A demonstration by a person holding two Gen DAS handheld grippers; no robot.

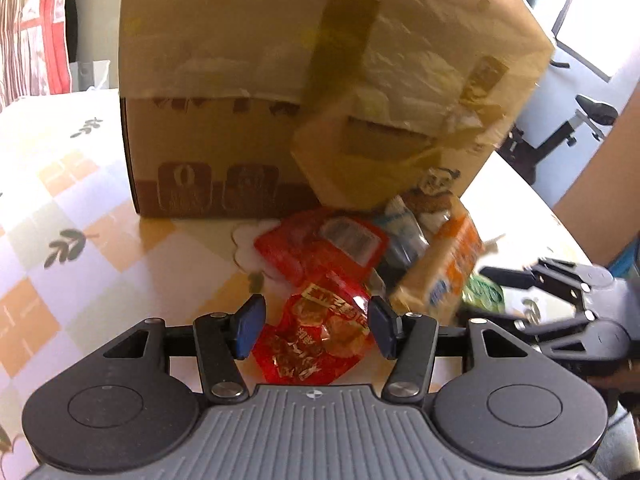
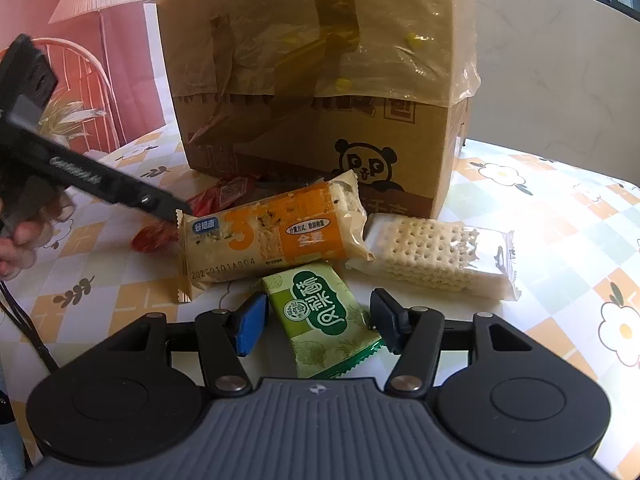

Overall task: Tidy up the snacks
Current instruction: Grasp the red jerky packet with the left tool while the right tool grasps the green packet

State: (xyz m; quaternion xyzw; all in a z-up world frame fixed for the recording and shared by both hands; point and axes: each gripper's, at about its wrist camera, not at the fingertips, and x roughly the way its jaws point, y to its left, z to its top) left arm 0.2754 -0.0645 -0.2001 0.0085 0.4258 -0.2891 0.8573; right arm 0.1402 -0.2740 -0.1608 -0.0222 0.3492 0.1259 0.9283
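Observation:
A red snack packet (image 1: 316, 340) lies flat on the table between the blue pads of my left gripper (image 1: 316, 326), which is open around it. A green packet (image 2: 320, 308) lies between the pads of my right gripper (image 2: 316, 322); its jaws are closing in on it, with a gap still showing at the left pad. Behind the green packet sit an orange-and-cream cracker bar (image 2: 272, 236) and a clear pack of white crackers (image 2: 432, 252). A second red packet (image 1: 320, 244) rests near the box.
A tall cardboard box (image 2: 320, 80) wrapped in plastic film and tape stands right behind the snacks. The table (image 2: 560, 208) has a checked floral cloth. A hand (image 2: 16, 248) holds the left gripper's handle at the left. An exercise bike (image 1: 568, 128) stands beyond the table.

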